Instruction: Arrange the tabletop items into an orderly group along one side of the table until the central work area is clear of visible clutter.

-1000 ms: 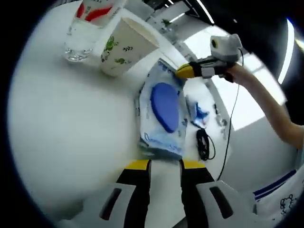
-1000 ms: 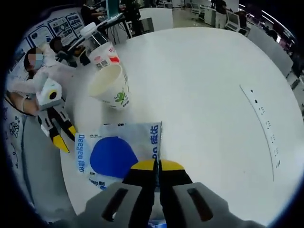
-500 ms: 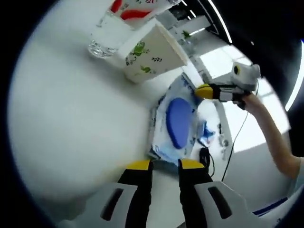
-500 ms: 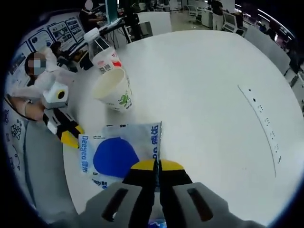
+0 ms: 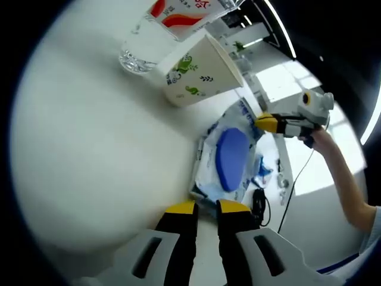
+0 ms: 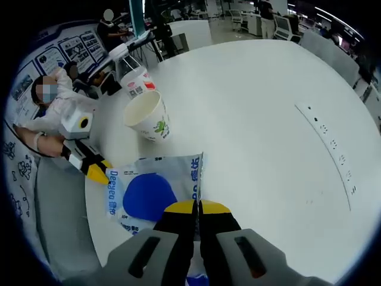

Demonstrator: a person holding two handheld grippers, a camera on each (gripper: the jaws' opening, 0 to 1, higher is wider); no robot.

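Left gripper view first: the left gripper (image 5: 205,207) has its jaws narrow, a slim gap between the yellow tips, and they sit right at the near edge of the packet (image 5: 229,158), the white-and-blue plastic pouch lying flat near the tabletop (image 5: 89,137) edge. I can't tell if the tips actually pinch it or just touch the edge. Past it stands the paper cup (image 5: 199,68), tilted in this view, with a clear bottle (image 5: 158,33) just behind, touching or nearly so. The right gripper (image 5: 271,124) comes in from the right onto the packet's far corner, so my guess is both ends are being held to slide it flat toward the cup. Cables (image 5: 257,199) hang off the edge just beside, worth not snagging. Right gripper view: the right gripper (image 6: 197,207) is closed on the packet's (image 6: 149,190) corner, jaws pressed together with the film between. The cup (image 6: 147,116) and bottle (image 6: 136,80) sit near the tabletop's (image 6: 262,107) left edge, with the left gripper (image 6: 95,168) at the packet's other side. Loads of open white surface to the right, so the middle looks pretty much clear already.
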